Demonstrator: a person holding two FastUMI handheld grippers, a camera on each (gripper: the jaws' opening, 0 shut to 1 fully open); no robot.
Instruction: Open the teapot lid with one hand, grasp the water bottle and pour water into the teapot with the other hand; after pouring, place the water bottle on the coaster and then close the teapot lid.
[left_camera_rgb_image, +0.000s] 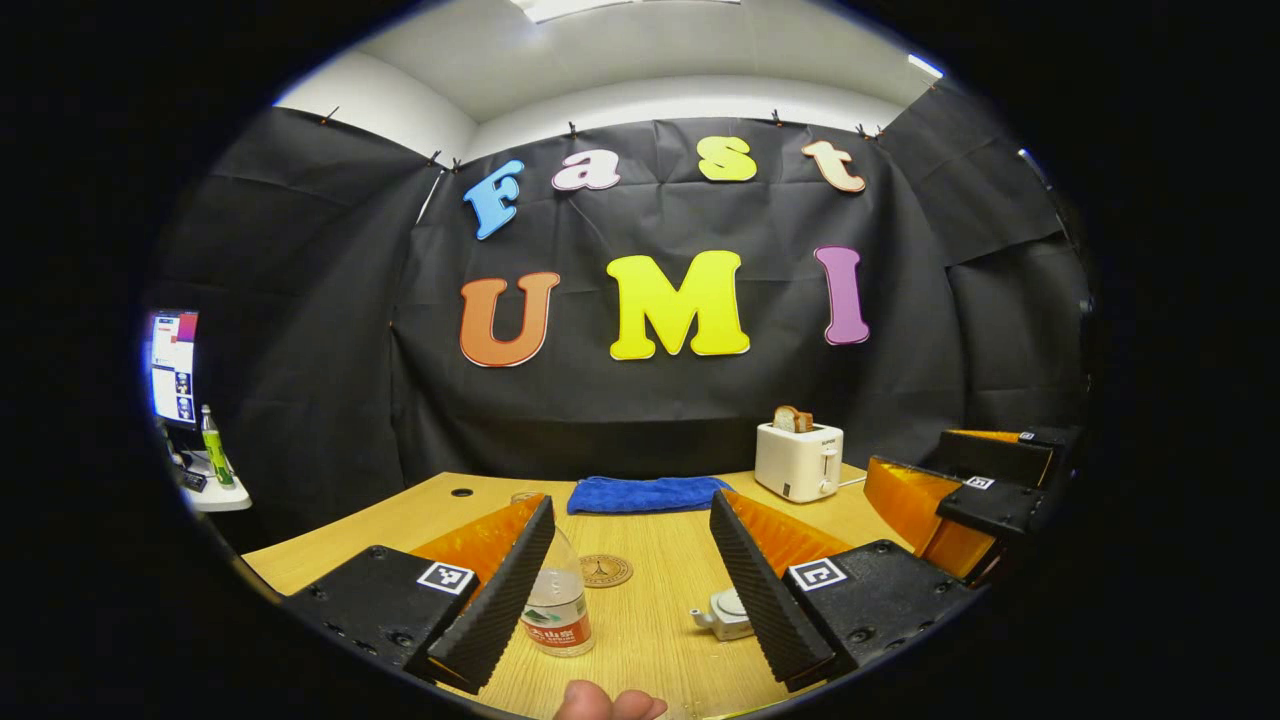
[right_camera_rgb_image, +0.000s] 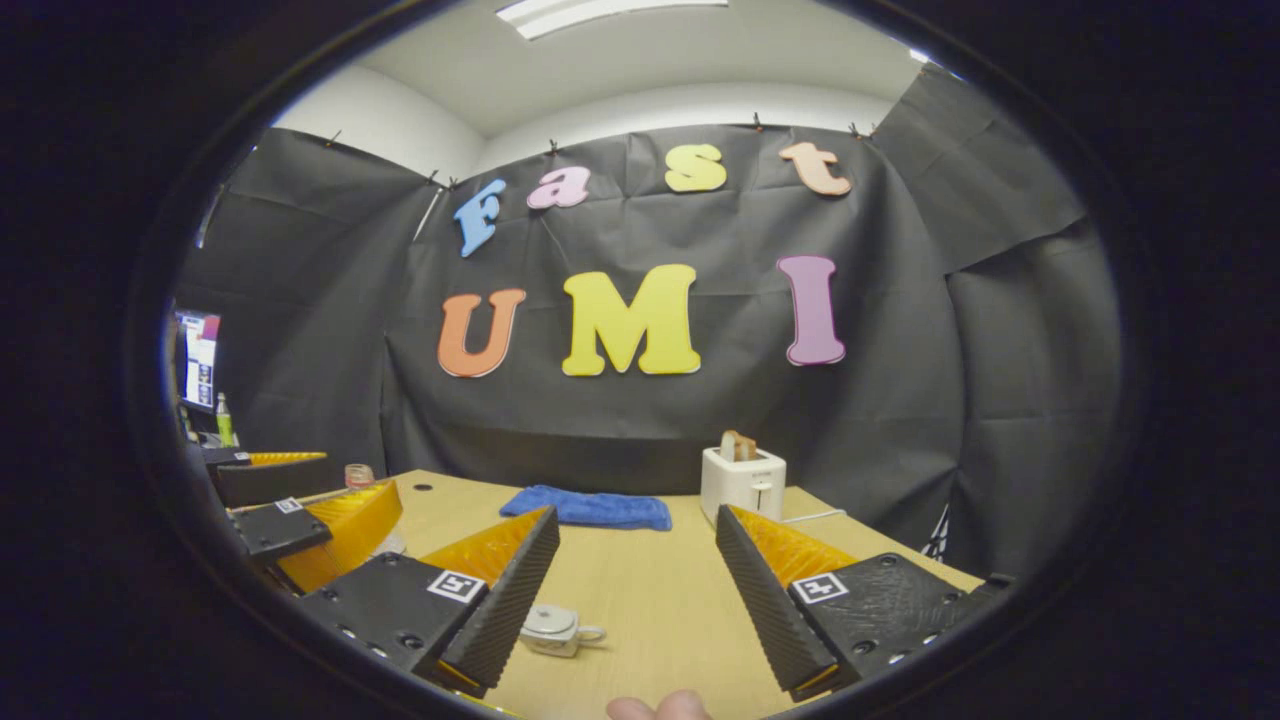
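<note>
1. Wooden table (left_camera_rgb_image: 650, 620) is seen carrying the water bottle (left_camera_rgb_image: 556, 610), the round coaster (left_camera_rgb_image: 605, 570) just behind it, and the small pale teapot (left_camera_rgb_image: 728, 614) to the right; its lid appears seated.
2. Left gripper (left_camera_rgb_image: 632, 575) is held above the near table edge with its fingers spread wide and nothing between them; the bottle is partly hidden behind one finger.
3. Right gripper (right_camera_rgb_image: 636, 585) is likewise held apart and empty, with the teapot (right_camera_rgb_image: 555, 630) seen low beside its left finger.
4. Blue cloth (left_camera_rgb_image: 645, 494) and a white toaster (left_camera_rgb_image: 798, 460) are set at the far edge, well apart from the task's things.
5. Judgement: no step is yet begun. The light bottle may be tipped if one finger strikes it before the other closes. The small lid may slip from a grip, or the whole teapot may be dragged if the lid is pulled sideways. Water may be spilled past the narrow opening if the pour is rushed.
</note>
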